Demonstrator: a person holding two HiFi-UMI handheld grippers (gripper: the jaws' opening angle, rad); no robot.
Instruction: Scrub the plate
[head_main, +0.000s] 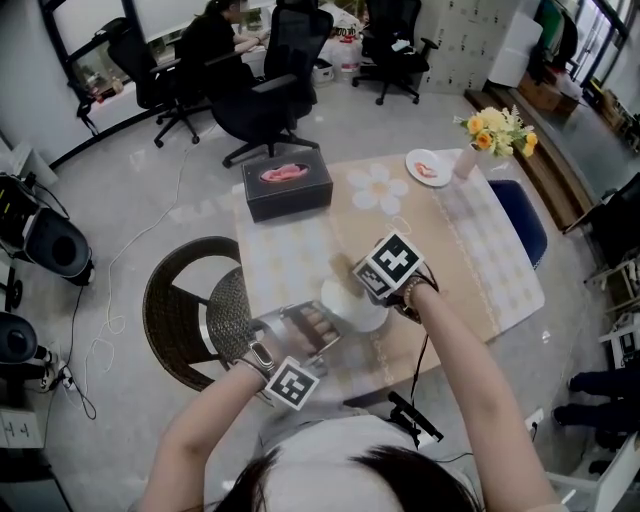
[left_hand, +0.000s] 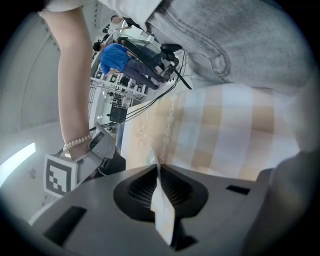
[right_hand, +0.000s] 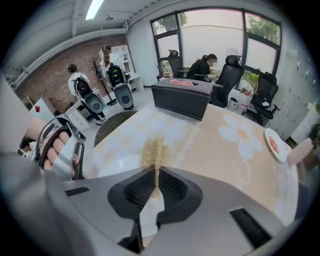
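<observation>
While left tool (left_hand: 159, 171) pinches plate (left_hand: 163, 212), right (right_hand: 156, 174) pinches scourer (right_hand: 154, 150).

what's on and around the worktop, counted
two grippers, the left hand-held gripper (head_main: 322, 325) and the right hand-held gripper (head_main: 368, 292); two plates, one white plate (head_main: 358, 318) and one small plate (head_main: 428, 167) with something pink on it; one yellowish scrub pad (right_hand: 154, 150); one black tissue box (head_main: 287, 187); one vase of yellow flowers (head_main: 497, 130); one worktop (head_main: 470, 250); one round wicker chair (head_main: 185, 300); at least three black office chairs (head_main: 272, 95); one seated person (head_main: 215, 35); two standing people (right_hand: 79, 80) by the brick wall.
</observation>
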